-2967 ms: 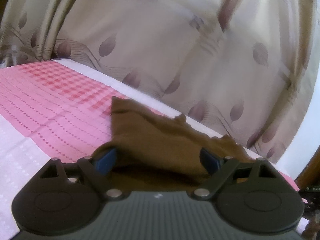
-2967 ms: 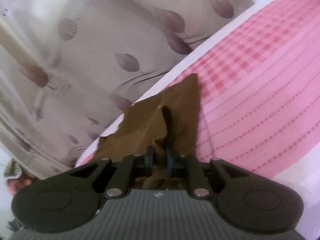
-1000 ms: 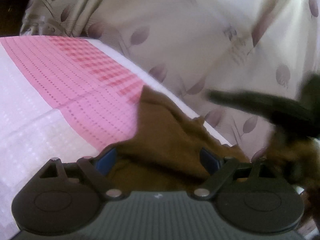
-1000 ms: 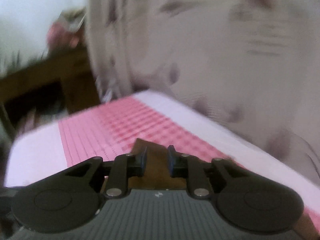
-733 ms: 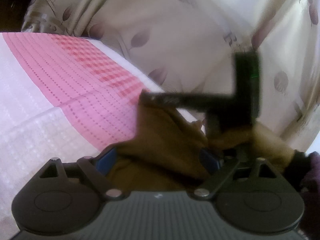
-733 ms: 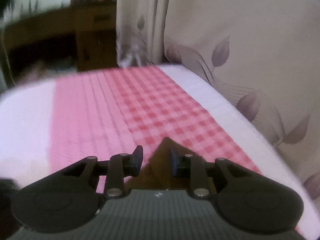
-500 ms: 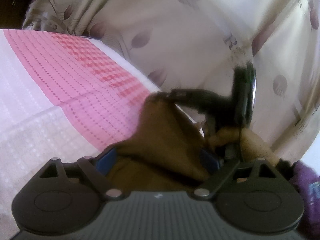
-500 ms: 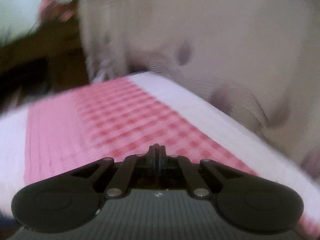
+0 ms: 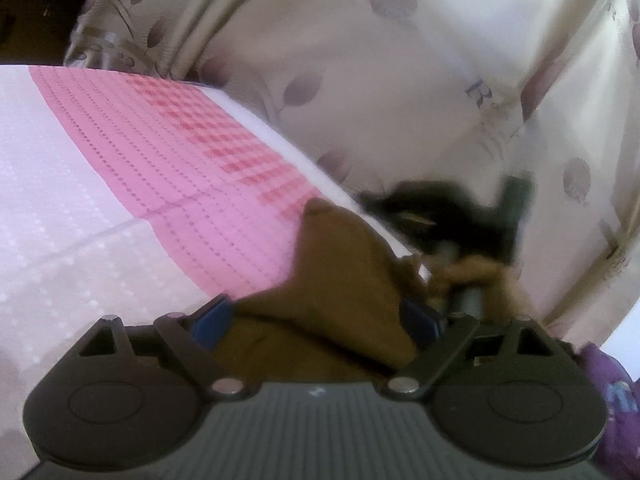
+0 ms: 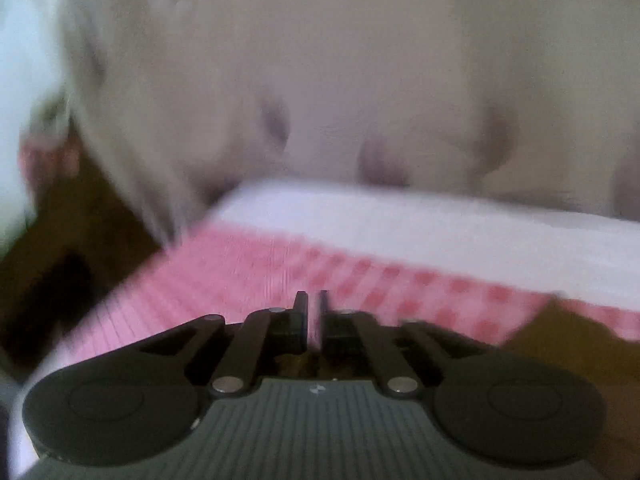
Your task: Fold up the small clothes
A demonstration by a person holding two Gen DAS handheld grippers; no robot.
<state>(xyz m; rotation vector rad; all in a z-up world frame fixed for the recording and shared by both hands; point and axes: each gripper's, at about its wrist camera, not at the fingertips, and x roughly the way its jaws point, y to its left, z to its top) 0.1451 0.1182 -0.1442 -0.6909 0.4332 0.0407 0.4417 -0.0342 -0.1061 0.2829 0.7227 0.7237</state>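
On the bed (image 9: 120,184), the brown cloth (image 9: 340,264) is spanned by the left gripper (image 9: 316,316), its jaws spread wide around the near part. The right gripper (image 10: 314,320) is nearly clenched, and a held corner cannot be told through blur; cloth (image 10: 568,344) shows at its right. The fold is best carried low, edges matched, before release.

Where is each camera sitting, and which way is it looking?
Left wrist view: sits on the left tool, looking along its wide-open fingers over the brown cloth and pink bedsheet toward the curtain; the blurred right tool and hand show.
Right wrist view: sits on the right tool, fingers nearly closed, looking across the bedsheet to the curtain; very blurred.
Both share the cloth, bedsheet and curtain.
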